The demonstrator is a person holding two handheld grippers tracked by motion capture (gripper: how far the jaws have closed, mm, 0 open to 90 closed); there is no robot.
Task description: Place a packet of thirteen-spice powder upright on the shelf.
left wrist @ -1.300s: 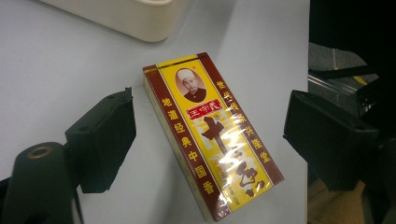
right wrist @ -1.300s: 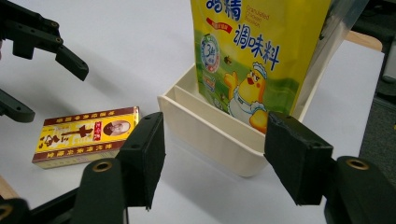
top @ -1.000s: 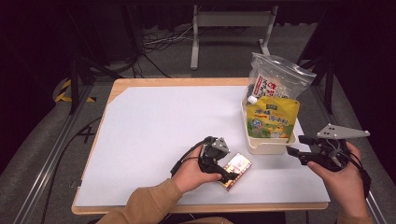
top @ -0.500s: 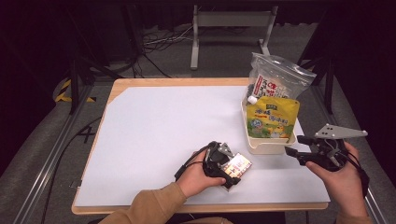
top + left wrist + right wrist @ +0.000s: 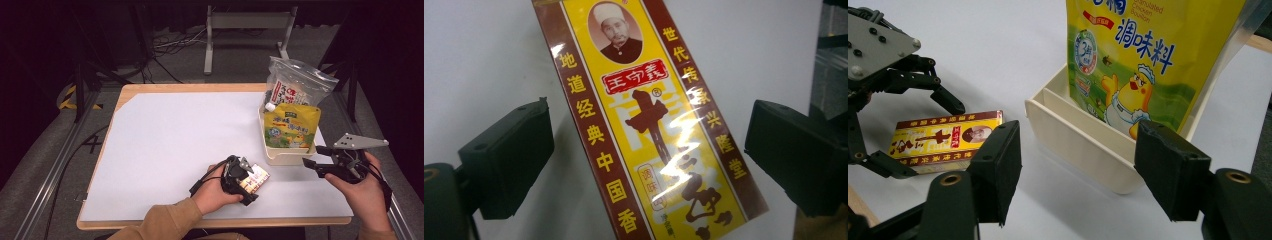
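Spice box: flat yellow-and-maroon cardboard box (image 5: 252,179) printed with red characters and a small portrait, lying flat on the white table sheet (image 5: 175,140), lower centre of the high view, just left of the tray.
Left gripper: black two-jaw gripper (image 5: 248,184) held down over the box; in the left gripper view, jaws spread wide either side of the box (image 5: 651,125), apart from its long edges, not yet gripping.
Right gripper: black two-jaw gripper (image 5: 315,157) at lower right of the high view, jaws apart and empty, aimed at the tray's near wall.
Tray: cream plastic bin (image 5: 285,156) with a yellow seasoning pouch (image 5: 291,125) standing in it; clear zip bag (image 5: 295,85) behind.
Step in hand: likely lining up a grasp on the box.
Next move calls for: closing squarely across the box's narrow width, then lifting, probably toward the tray.
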